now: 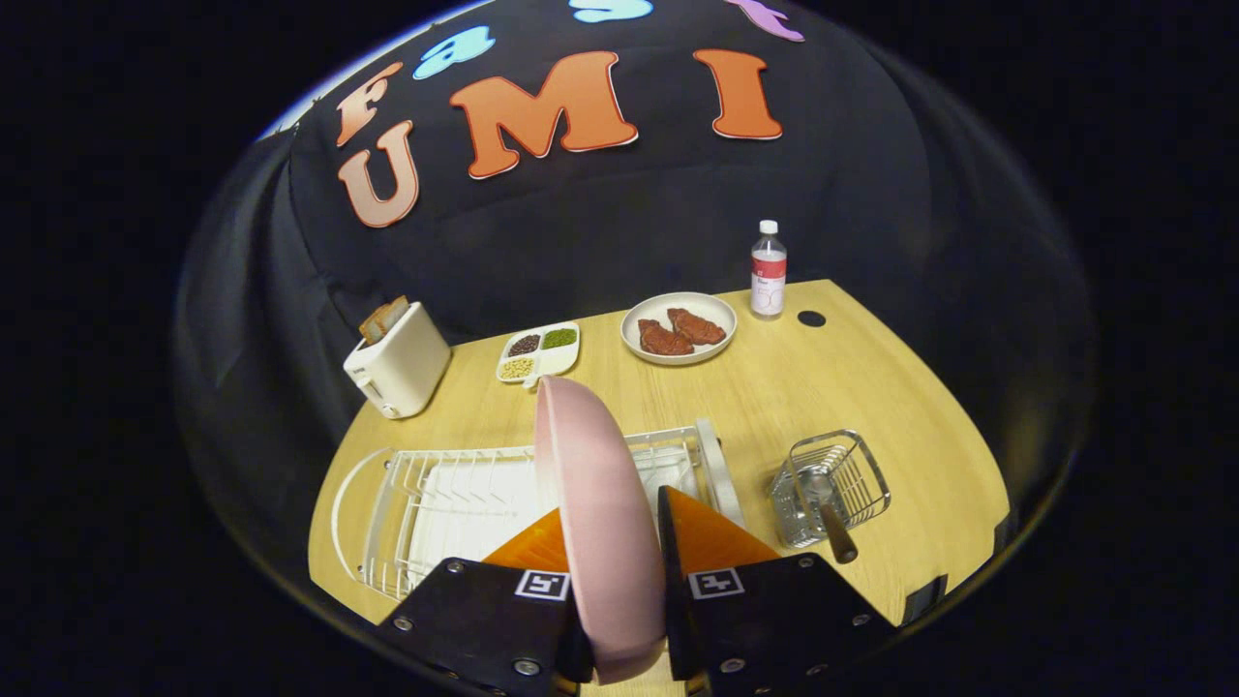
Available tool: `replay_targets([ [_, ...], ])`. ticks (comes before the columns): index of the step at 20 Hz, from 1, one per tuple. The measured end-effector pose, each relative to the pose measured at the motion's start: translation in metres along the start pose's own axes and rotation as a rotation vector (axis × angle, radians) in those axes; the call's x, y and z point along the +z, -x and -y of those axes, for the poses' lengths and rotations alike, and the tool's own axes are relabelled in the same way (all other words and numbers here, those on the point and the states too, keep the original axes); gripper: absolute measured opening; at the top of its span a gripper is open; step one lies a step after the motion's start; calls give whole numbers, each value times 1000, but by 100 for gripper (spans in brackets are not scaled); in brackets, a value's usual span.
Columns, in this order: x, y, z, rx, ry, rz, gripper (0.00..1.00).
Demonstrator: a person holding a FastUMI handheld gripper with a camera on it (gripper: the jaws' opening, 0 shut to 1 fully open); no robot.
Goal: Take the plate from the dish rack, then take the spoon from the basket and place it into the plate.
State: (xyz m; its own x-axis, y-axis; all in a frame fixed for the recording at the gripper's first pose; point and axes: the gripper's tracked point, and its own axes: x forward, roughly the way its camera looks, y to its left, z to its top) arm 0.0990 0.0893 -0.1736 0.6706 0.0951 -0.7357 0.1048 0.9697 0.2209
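Note:
A pink plate (595, 503) stands on edge between my two fingers, and my gripper (612, 528) is shut on it. The plate is lifted above the white dish rack (455, 494), which lies just ahead of the fingers and to their left. To the right of the rack stands a small wire basket (840, 479). A spoon (831, 518) leans in the basket with its brown handle sticking out towards me. The plate hides the middle part of the rack.
At the back of the wooden table (774, 387) are a white toaster (399, 360) with bread, a divided dish of beans (539, 351), a plate of meat (679, 327) and a water bottle (769, 269). Bare tabletop lies right of the basket.

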Motion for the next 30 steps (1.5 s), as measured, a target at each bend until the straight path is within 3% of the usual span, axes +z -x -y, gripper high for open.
replay_targets([
  [9, -14, 54, 12, 105, -13, 43, 30],
  [14, -47, 73, 28, 138, -11, 38, 30],
  [20, -80, 84, 37, 194, -93, 9, 30],
  [30, -130, 95, 39, 243, -93, -27, 30],
])
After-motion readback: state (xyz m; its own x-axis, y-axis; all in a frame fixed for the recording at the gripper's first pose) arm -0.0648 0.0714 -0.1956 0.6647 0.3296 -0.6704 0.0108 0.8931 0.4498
